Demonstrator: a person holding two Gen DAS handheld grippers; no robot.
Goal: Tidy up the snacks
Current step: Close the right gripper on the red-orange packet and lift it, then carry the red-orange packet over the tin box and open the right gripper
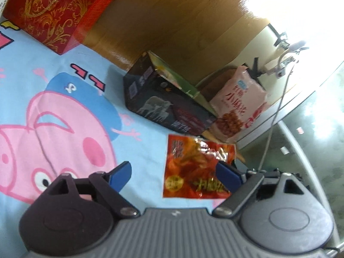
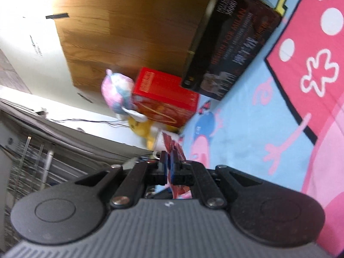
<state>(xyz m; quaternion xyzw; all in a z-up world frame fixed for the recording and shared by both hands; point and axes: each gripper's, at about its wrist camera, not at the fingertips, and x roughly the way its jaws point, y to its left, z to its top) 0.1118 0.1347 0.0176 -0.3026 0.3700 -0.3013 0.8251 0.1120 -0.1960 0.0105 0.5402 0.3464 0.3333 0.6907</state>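
A red foil snack packet [image 1: 193, 167] hangs over the blue cartoon-pig blanket [image 1: 71, 64], between the fingers of my left gripper [image 1: 174, 175]. That gripper is open: its left pad is well clear of the packet, and its right pad [image 1: 229, 176] overlaps the packet's right edge. In the right wrist view my right gripper [image 2: 169, 161] is shut on the same red packet [image 2: 175, 148], seen edge-on between the blue pads. A pink snack bag [image 1: 238, 105] stands behind a black box with a sheep picture [image 1: 163, 99].
A red and gold gift box [image 1: 53, 10] sits at the blanket's far left by a wooden panel [image 1: 182, 21]. In the right wrist view, the black box [image 2: 232, 43], a red box [image 2: 165, 94] and plush toys [image 2: 120, 92] line the blanket [image 2: 247, 118] edge.
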